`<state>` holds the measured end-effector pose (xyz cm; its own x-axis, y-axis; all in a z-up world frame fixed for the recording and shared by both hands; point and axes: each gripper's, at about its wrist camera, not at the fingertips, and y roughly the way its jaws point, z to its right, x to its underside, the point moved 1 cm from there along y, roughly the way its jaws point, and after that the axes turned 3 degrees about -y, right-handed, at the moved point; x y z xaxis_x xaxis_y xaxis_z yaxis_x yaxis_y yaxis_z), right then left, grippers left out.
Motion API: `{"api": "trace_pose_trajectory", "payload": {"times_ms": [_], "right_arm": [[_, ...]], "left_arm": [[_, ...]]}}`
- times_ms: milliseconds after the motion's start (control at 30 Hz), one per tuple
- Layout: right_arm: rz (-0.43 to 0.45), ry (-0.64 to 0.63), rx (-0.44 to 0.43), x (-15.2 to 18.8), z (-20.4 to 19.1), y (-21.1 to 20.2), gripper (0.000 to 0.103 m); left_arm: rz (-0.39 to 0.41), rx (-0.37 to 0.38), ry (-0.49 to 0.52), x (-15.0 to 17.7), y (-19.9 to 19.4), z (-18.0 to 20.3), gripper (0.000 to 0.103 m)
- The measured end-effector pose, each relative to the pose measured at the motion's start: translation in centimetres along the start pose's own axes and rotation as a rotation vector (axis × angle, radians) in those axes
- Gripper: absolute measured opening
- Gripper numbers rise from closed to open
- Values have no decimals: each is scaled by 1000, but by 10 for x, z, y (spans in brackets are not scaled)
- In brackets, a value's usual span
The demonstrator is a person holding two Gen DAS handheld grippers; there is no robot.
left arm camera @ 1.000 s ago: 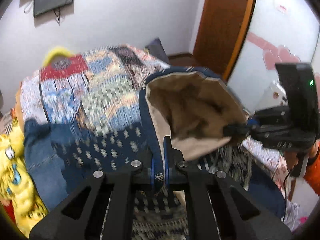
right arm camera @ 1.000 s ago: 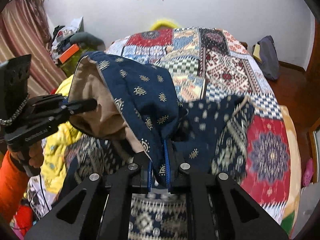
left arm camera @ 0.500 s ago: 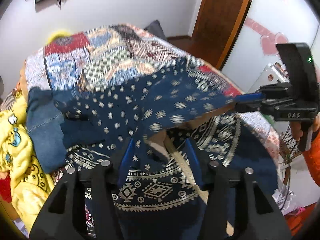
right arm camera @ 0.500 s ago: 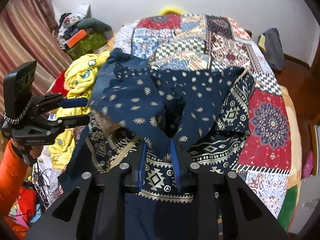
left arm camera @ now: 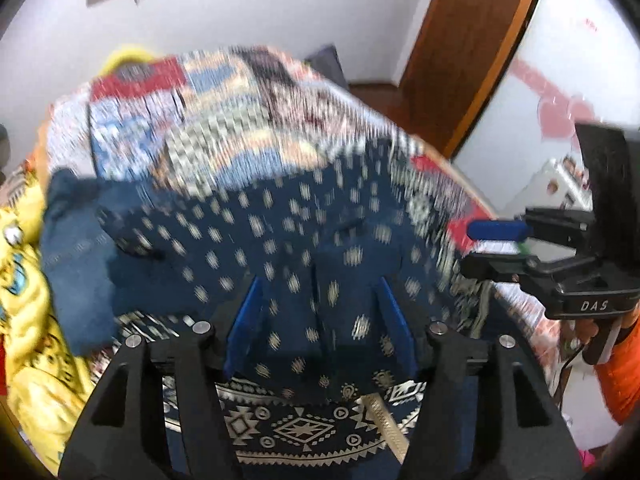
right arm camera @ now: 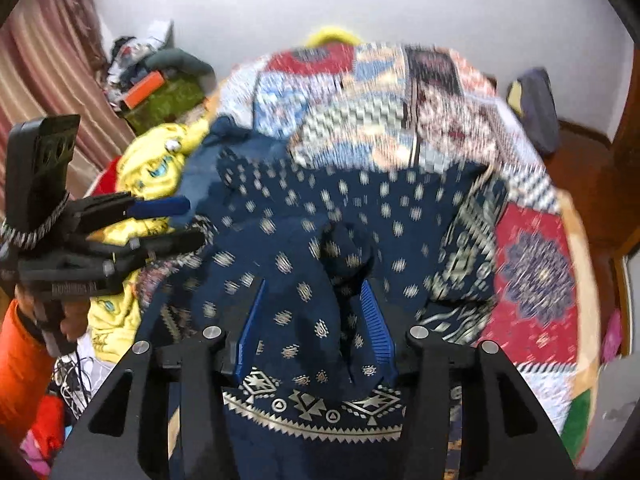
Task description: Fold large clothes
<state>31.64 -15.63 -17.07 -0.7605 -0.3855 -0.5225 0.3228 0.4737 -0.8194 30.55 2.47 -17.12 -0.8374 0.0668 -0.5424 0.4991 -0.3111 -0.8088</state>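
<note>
A large navy garment with pale dot motifs and a silver geometric border [left arm camera: 304, 240] [right arm camera: 320, 240] lies folded over on the patchwork bed. My left gripper [left arm camera: 318, 300] is open, its blue pads [left arm camera: 244, 320] spread either side of the cloth lying between them. It also shows in the right wrist view [right arm camera: 176, 220], open. My right gripper [right arm camera: 312, 308] is open, with the cloth lying between its pads [right arm camera: 374, 320]. It shows in the left wrist view [left arm camera: 488, 248], open, at the garment's right edge.
A patchwork quilt [right arm camera: 400, 92] covers the bed. Yellow clothing [left arm camera: 24, 320] [right arm camera: 156, 164] and a blue denim piece [left arm camera: 76, 264] lie at the bed's left side. A cluttered shelf [right arm camera: 156, 84] and a wooden door [left arm camera: 460, 40] stand beyond.
Both grippers held the raised garment edge shut, swung it forward and down, then opened. The folded layer now lies flat and both sets of jaws are wide apart.
</note>
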Motion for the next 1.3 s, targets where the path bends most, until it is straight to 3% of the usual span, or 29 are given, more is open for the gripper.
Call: {"api": "trace_pose_trajectory", "payload": {"times_ms": [167,267,467,633,800,1067,1300], "right_arm": [[-171,31,28,26,9,63,45],[-222,57,28,38,16,78,45],[-165,74,8,31,28,50,45],[-56,94,28,18,47,9,45],[22,131,92,0,76,-8,45],[-9,256,141,-12,128,27,45],[-73,366,90,-17,167,73,45]], "left_arm": [[-115,-119,33,36,55,-2,59],[-114,-124,-11,53,66,-10,61],[-41,-88,-71,53,34,-23,61],[57,-136,-116,36,-10,-57,63],[109,-226,-220,21,-31,-122,71],[16,-175,-413,21,17,-205,71],[-51,-33,-541,22,84,-244,72]]}}
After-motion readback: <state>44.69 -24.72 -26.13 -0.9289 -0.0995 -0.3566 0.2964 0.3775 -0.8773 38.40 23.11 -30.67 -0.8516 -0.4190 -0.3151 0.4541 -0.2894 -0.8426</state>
